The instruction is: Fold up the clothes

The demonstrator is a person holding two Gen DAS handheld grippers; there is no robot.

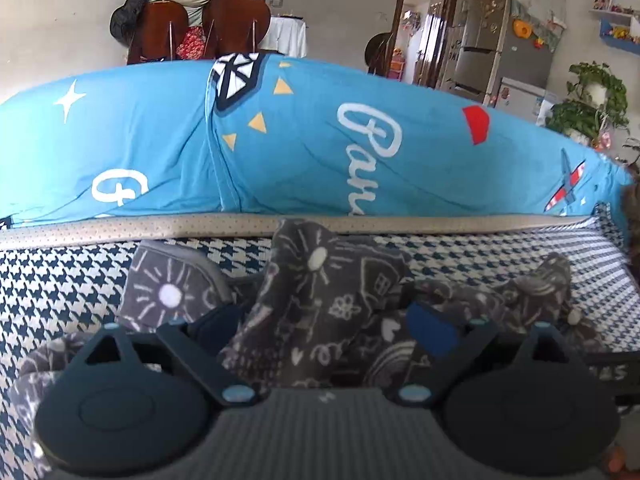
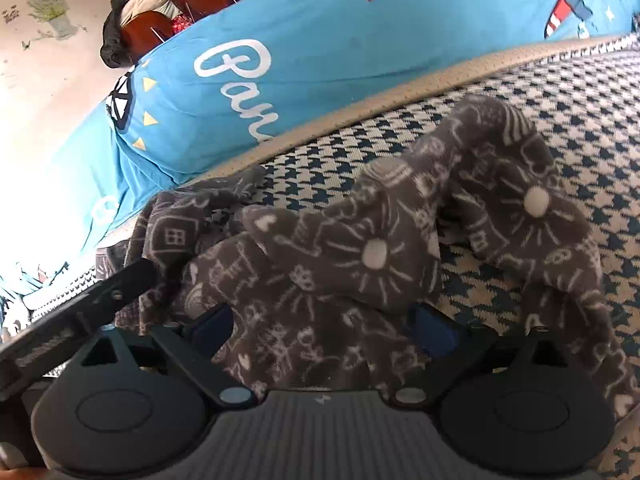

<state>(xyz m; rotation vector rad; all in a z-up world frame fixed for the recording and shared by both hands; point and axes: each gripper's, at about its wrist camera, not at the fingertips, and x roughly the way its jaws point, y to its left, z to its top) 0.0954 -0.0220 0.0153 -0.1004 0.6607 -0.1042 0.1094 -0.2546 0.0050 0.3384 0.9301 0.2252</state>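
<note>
A grey fleece garment [image 1: 320, 292] with white doodle prints lies crumpled on a blue-and-white houndstooth cover [image 1: 60, 280]. My left gripper [image 1: 324, 326] stands open wide just over it, and a raised fold of the fleece sits between its fingers without being pinched. In the right wrist view the same garment [image 2: 320, 272] spreads in bunched folds across the cover [image 2: 560, 120]. My right gripper [image 2: 324, 324] is low over the cloth with its jaws wide apart, fleece lying between and under them. A black part of the other gripper [image 2: 120, 284] shows at the left edge.
A blue printed quilt [image 1: 300, 140] is heaped behind the cover's beige edge strip [image 1: 160, 228]. Beyond it stand two wooden chairs [image 1: 200, 28] piled with bedding, a fridge [image 1: 512, 40] and a potted plant [image 1: 592, 104].
</note>
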